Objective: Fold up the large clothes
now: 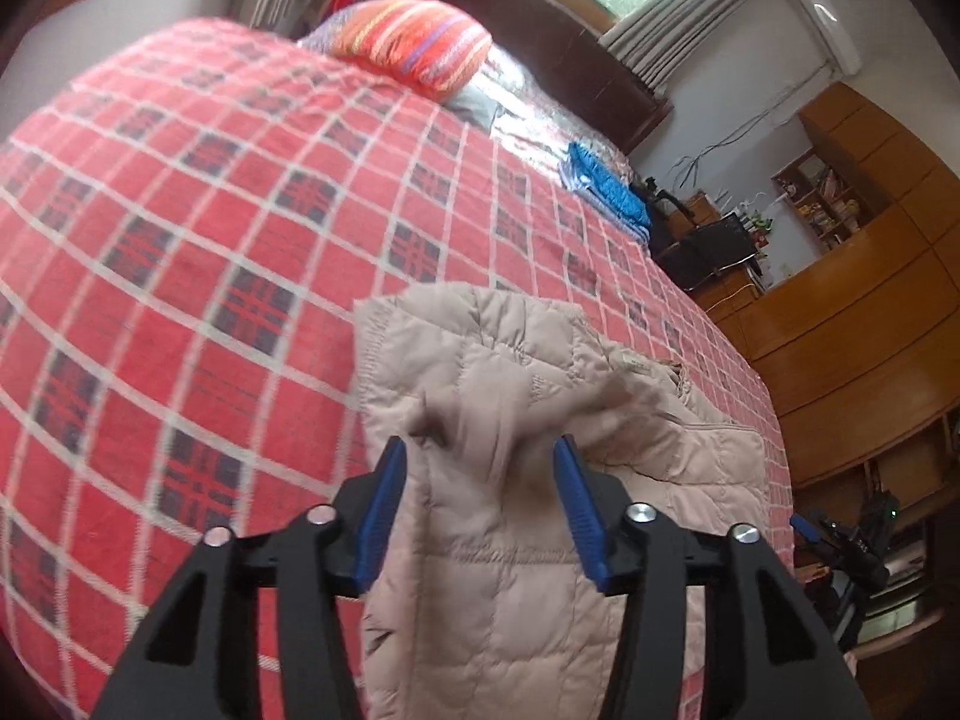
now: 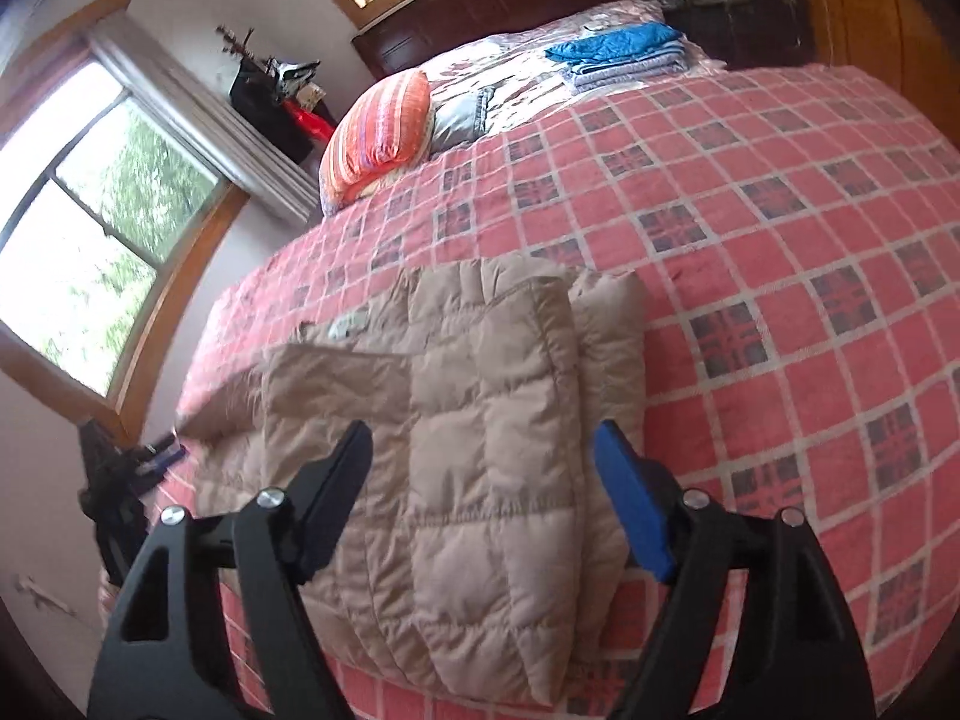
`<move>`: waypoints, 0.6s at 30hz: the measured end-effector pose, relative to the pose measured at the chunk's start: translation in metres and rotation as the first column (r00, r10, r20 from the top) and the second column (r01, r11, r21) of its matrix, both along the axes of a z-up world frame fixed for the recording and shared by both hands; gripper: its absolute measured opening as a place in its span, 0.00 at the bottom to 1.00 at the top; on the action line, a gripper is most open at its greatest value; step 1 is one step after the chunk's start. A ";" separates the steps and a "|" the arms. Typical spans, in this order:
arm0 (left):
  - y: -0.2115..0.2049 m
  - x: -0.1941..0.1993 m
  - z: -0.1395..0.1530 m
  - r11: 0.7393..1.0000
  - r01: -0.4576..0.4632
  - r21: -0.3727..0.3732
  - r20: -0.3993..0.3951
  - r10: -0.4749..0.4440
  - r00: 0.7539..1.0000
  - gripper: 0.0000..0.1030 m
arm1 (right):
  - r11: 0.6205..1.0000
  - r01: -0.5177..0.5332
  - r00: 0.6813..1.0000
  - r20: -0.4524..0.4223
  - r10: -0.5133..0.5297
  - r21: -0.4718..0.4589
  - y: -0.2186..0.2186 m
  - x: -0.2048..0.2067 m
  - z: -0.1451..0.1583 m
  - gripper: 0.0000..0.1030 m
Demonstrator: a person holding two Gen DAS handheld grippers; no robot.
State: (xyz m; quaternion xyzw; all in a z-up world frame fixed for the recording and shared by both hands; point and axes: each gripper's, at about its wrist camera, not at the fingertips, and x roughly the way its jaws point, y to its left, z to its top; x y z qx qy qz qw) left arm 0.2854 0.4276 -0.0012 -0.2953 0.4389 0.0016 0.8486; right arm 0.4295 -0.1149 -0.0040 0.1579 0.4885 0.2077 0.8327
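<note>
Beige quilted puffer jacket (image 2: pixel 480 420) lies folded on our bed, close to its near edge, on the red checked blanket with dark plaid squares (image 2: pixel 780 252) that covers most of the mattress. From the right wrist view we see one quilted panel laid over the rest, with a narrower folded strip along its right side. In the left wrist view the jacket (image 1: pixel 540 510) looks rumpled and partly blurred, its pale label turned up.

Toward the head of the bed we see an orange striped pillow (image 2: pixel 378 132), and near the far right corner a stack of folded blue and lilac cloth (image 2: pixel 624 57).

Our left gripper (image 1: pixel 480 492) hangs over the jacket with its blue pads spread apart, grasping nothing. Our right gripper (image 2: pixel 486 468) is likewise released, fingers wide on either side of the folded panel.
</note>
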 end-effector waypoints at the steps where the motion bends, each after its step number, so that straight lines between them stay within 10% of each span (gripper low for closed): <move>1: 0.002 -0.006 0.003 1.000 -0.002 0.018 0.004 0.002 1.000 0.52 | 1.000 -0.011 1.000 -0.002 0.011 -0.025 0.003 -0.003 -0.001 0.71; 11: -0.014 -0.019 -0.031 0.987 0.064 0.146 -0.102 -0.050 0.994 0.55 | 0.995 0.006 0.995 -0.096 -0.016 -0.097 0.021 0.012 -0.047 0.58; 16: -0.032 -0.008 -0.039 0.985 0.078 0.152 -0.105 -0.062 0.993 0.53 | 0.988 -0.010 0.997 -0.080 -0.003 -0.156 0.032 0.014 -0.053 0.24; 18: -0.041 -0.007 -0.035 0.985 0.087 0.149 -0.094 -0.074 0.993 0.34 | 0.991 -0.026 0.998 -0.060 0.019 -0.128 0.032 0.009 -0.049 0.11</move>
